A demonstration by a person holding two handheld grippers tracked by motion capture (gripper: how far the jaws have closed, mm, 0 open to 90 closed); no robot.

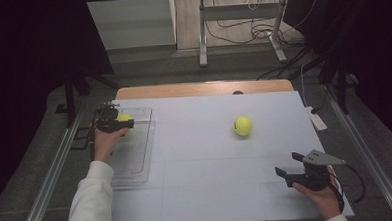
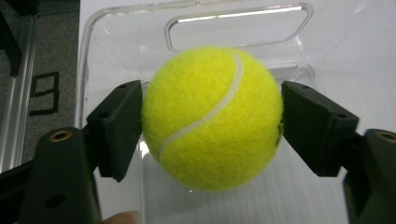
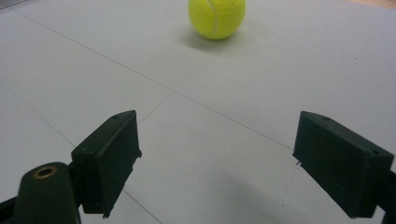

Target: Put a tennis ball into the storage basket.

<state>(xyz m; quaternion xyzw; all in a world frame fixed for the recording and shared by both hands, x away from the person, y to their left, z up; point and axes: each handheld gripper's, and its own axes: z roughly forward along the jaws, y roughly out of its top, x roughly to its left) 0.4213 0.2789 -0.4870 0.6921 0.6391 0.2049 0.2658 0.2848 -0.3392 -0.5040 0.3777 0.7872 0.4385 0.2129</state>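
Fingers (image 2: 116,126) of the left gripper (image 2: 211,121) stand at a middling width on either side of a yellow tennis ball (image 2: 212,116). In the left gripper view each black pad meets the ball's outline at about its widest part, one on each side. The felt shows no dent, so how hard they press cannot be told. The ball sits over the far end of a clear plastic tray (image 2: 116,28), just in front of the tray's cut-out handle.

From the high view, the left gripper (image 1: 119,121) is over the far end of that tray (image 1: 136,163), which lies along the left edge of the white surface (image 1: 207,180), and the tennis ball (image 1: 124,117) shows as a yellow patch at its tips.

At the near right corner of the surface the right gripper (image 1: 288,165) rests in the person's hand, with its fingers (image 3: 109,158) spread wide and bare surface between them. It points toward a second tennis ball (image 3: 217,17), which lies alone on the surface right of centre (image 1: 243,125), well apart from both grippers and from the tray.
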